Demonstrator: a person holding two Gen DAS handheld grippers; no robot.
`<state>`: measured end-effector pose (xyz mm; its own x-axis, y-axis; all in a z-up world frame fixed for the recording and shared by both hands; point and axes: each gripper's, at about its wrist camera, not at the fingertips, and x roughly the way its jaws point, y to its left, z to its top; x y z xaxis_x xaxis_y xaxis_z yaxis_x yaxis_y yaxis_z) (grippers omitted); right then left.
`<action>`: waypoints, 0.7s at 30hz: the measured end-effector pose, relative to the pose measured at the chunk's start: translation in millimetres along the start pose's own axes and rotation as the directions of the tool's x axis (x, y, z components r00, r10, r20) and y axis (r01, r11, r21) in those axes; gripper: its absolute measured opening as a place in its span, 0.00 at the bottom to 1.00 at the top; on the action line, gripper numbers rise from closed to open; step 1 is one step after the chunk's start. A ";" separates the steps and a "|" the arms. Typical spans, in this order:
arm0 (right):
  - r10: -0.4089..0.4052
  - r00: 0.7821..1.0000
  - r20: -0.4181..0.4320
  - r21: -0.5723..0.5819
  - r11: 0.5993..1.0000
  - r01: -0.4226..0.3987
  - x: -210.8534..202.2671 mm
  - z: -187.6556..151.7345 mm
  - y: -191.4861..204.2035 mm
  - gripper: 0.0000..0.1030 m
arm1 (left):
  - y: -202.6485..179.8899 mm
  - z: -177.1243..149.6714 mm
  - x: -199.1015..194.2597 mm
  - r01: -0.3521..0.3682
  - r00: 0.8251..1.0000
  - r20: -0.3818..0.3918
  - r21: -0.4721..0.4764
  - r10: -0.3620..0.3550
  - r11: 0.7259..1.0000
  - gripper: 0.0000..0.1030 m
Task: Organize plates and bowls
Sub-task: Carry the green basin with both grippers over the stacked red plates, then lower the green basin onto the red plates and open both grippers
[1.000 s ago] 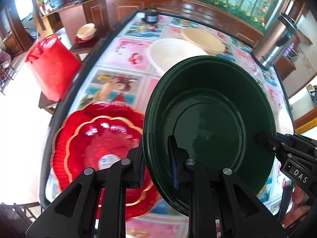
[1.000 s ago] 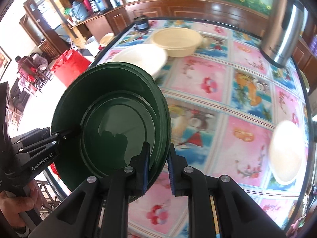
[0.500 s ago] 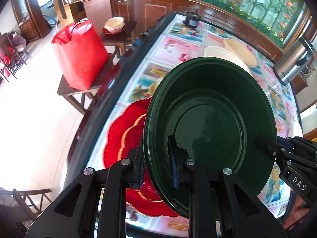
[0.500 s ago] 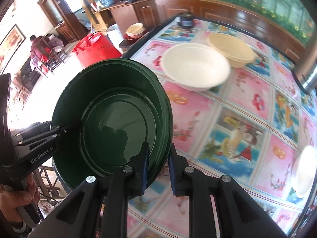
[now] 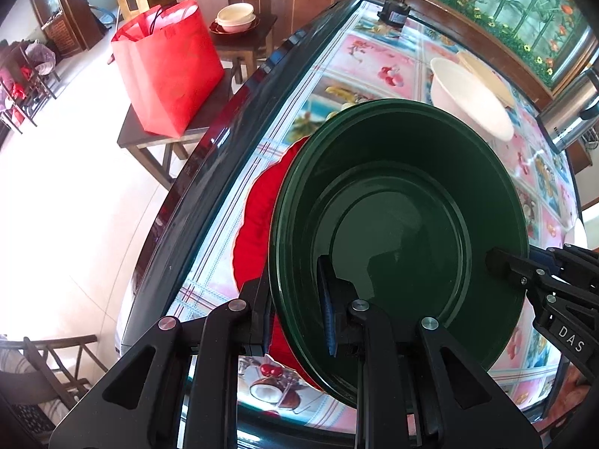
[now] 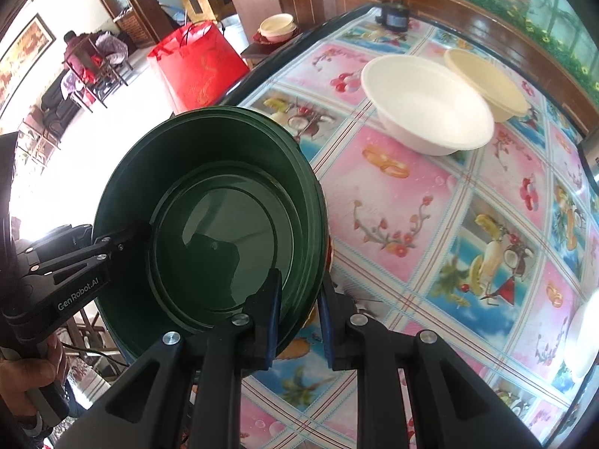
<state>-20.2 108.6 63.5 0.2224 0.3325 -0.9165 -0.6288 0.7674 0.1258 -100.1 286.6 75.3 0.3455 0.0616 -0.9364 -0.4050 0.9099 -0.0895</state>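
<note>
We've got the dark green bowl (image 5: 397, 224) pinched at two points on its rim. Left gripper (image 5: 295, 310) is clamped on the near rim, one finger inside the bowl and one outside. Right gripper (image 6: 299, 310) is clamped on its own side of the rim, same way, and shows at the bowl's right edge in the left wrist view. Rim looks layered in the right wrist view, so it may be more than one green bowl nested; we can't tell for sure.

Bowl sits tilted over the red plate (image 5: 258, 220) near the tabletop (image 6: 430, 217) edge; we can't tell whether it touches. White bowl (image 6: 426, 104) and cream bowl (image 6: 486, 82) sit just beside each other further across the tabletop. Red bag (image 5: 168, 67) is on a small side table off the tabletop.
</note>
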 end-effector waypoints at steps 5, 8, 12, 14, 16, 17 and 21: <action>-0.003 1.000 -0.020 -0.013 1.000 0.003 7.3 -0.6 4.5 0.19 | 2.7 -1.4 4.6 0.001 1.000 -0.005 -0.008 -0.001 1.000 0.19; -0.006 1.000 -0.027 -0.017 1.000 0.005 8.0 0.0 5.8 0.19 | 2.3 -1.2 5.5 -0.001 1.000 -0.007 -0.009 0.001 1.000 0.19; -0.009 0.999 -0.032 -0.024 1.000 0.008 9.7 1.9 6.4 0.19 | 2.6 -0.7 6.7 -0.003 1.000 -0.008 -0.011 0.003 1.000 0.19; -0.008 0.999 -0.033 -0.025 1.000 0.008 10.4 2.1 6.3 0.19 | 2.6 -1.2 7.9 -0.005 1.000 -0.009 -0.009 0.005 1.000 0.19; -0.009 0.999 -0.032 -0.025 1.000 0.008 10.3 1.8 6.1 0.19 | 2.1 -1.5 9.3 -0.009 1.000 -0.012 -0.007 0.009 1.000 0.19; -0.009 0.999 -0.034 -0.025 1.000 0.008 10.7 1.8 6.2 0.19 | 2.0 -1.9 10.5 -0.012 1.000 -0.014 -0.005 0.012 1.000 0.19; -0.008 0.999 -0.035 -0.024 1.000 0.007 12.3 2.4 6.1 0.19 | 2.2 -2.8 14.5 -0.019 1.000 -0.021 -0.003 0.019 1.000 0.19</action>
<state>-19.6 118.7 53.9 0.2007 0.3072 -0.9302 -0.6451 0.7561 0.1105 -98.3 288.4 60.6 0.3198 0.0697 -0.9449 -0.4139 0.9074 -0.0731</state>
